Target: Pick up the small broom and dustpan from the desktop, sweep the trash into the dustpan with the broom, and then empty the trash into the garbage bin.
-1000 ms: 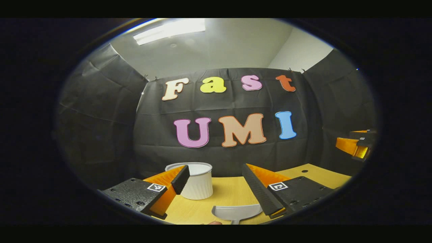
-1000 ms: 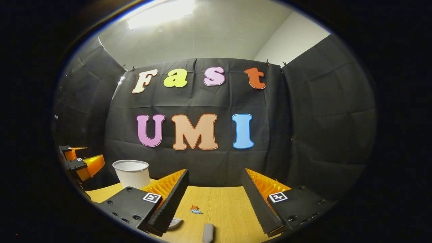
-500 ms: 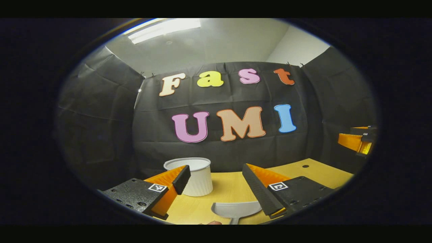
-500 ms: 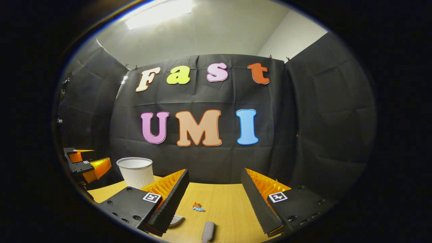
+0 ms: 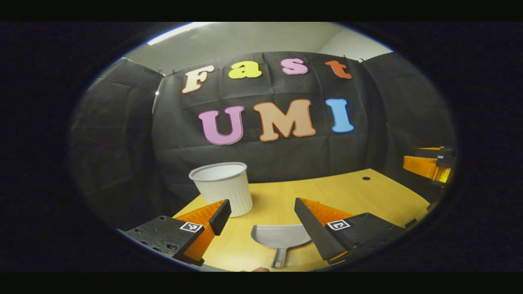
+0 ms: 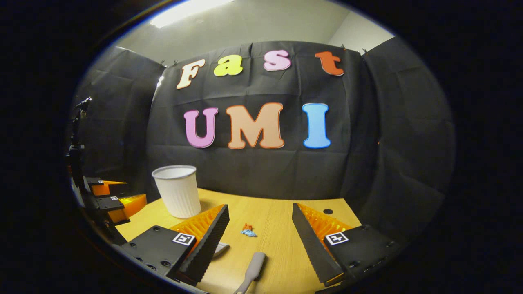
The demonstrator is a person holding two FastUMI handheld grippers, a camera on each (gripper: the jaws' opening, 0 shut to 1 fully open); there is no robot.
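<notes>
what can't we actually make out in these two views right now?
- Broom, right gripper view: a grey handle runs off the bottom edge; its bristle end is out of frame.
- Dustpan, left gripper view: right side hidden behind the left gripper.
- Trash, right gripper view: too small to identify.
- Garbage bin: its inside is hidden by the rim.

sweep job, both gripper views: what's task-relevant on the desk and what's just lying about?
Job:
- dustpan, lying flat between the left gripper fingers
- broom handle, ahead of the right gripper
- trash scrap on the desk
- white ribbed bin, upright

Lying about:
- nothing loose; only a small dark hole in the desk
</notes>
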